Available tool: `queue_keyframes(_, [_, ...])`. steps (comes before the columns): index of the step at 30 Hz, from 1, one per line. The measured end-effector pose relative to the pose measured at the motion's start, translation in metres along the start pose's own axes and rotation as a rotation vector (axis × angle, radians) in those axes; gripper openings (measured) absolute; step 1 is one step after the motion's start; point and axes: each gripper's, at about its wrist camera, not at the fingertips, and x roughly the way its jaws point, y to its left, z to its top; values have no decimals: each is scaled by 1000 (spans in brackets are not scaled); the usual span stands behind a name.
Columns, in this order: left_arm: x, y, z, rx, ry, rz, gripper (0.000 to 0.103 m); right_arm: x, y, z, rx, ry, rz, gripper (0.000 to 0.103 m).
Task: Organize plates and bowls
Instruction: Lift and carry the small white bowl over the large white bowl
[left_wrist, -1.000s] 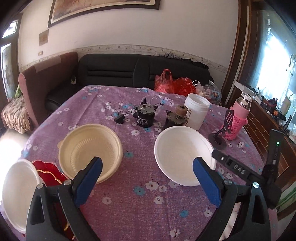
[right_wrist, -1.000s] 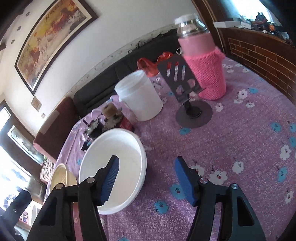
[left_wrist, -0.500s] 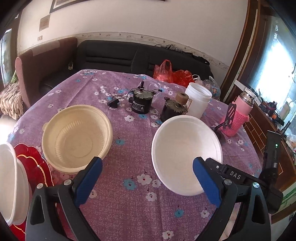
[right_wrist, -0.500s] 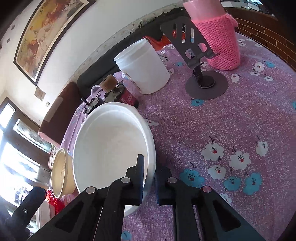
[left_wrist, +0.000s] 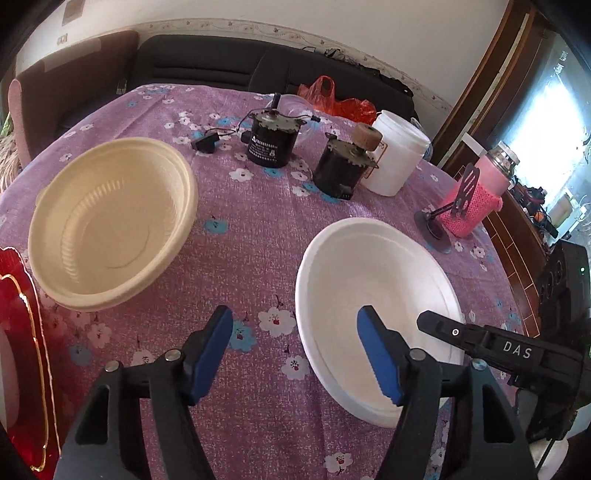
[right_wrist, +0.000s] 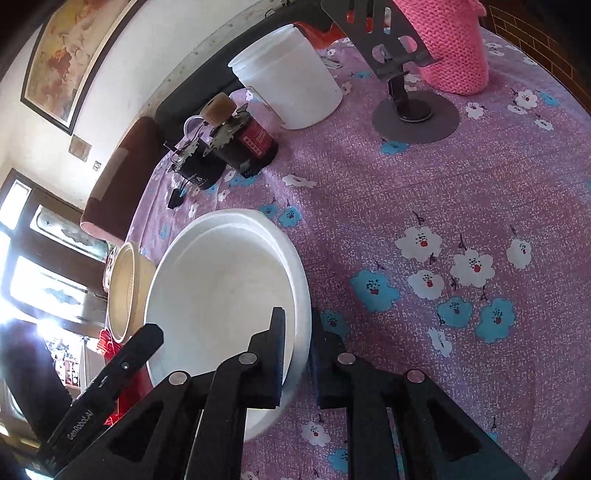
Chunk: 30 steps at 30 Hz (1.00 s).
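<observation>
A white foam bowl (left_wrist: 376, 288) sits on the purple flowered tablecloth (left_wrist: 251, 221). My right gripper (right_wrist: 297, 354) is shut on the near rim of the white bowl (right_wrist: 221, 288); it shows in the left wrist view (left_wrist: 480, 339) at the bowl's right edge. My left gripper (left_wrist: 295, 350) is open and empty; its right finger hangs over the bowl's near left rim. A cream bowl (left_wrist: 110, 218) sits to the left; it also shows in the right wrist view (right_wrist: 127, 291). A red plate (left_wrist: 22, 332) lies at the far left edge.
Two black motors (left_wrist: 271, 138) (left_wrist: 345, 166), a white tub (left_wrist: 397, 162), a phone stand (left_wrist: 454, 206) and a pink-sleeved bottle (left_wrist: 487, 192) stand at the back and right of the table. A dark sofa (left_wrist: 258, 70) lies behind.
My right gripper has closed on the white bowl's rim. My left gripper has moved forward and lower over the table, and its jaws have narrowed toward the bowl.
</observation>
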Motion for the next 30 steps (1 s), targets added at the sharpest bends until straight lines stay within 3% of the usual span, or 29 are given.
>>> queue_keyframes(8, [19,-4,-7,30,16,-17,61,-2,16,-3,-54,-54,-58,13])
queue_keyframes(12, [19,-8,-7,55,17,-24,35,-1,24,-6,-98,-63,-77,13])
queue_keyframes(13, [18,-10,-7,65,13,-18,33,0,27,-6,-109,-65,-71,13])
queue_keyframes(16, [7,-12,-6,79,-35,2,33,-3,37,-9,-155,-93,-93,13])
queue_keyframes(22, [-27,-13,0,65,-117,16,33,-20,52,-14,-189,-156,-35,13])
queue_keyframes(30, [-114,20,-14,65,-242,117,34,-51,121,-44,-271,-223,75,13])
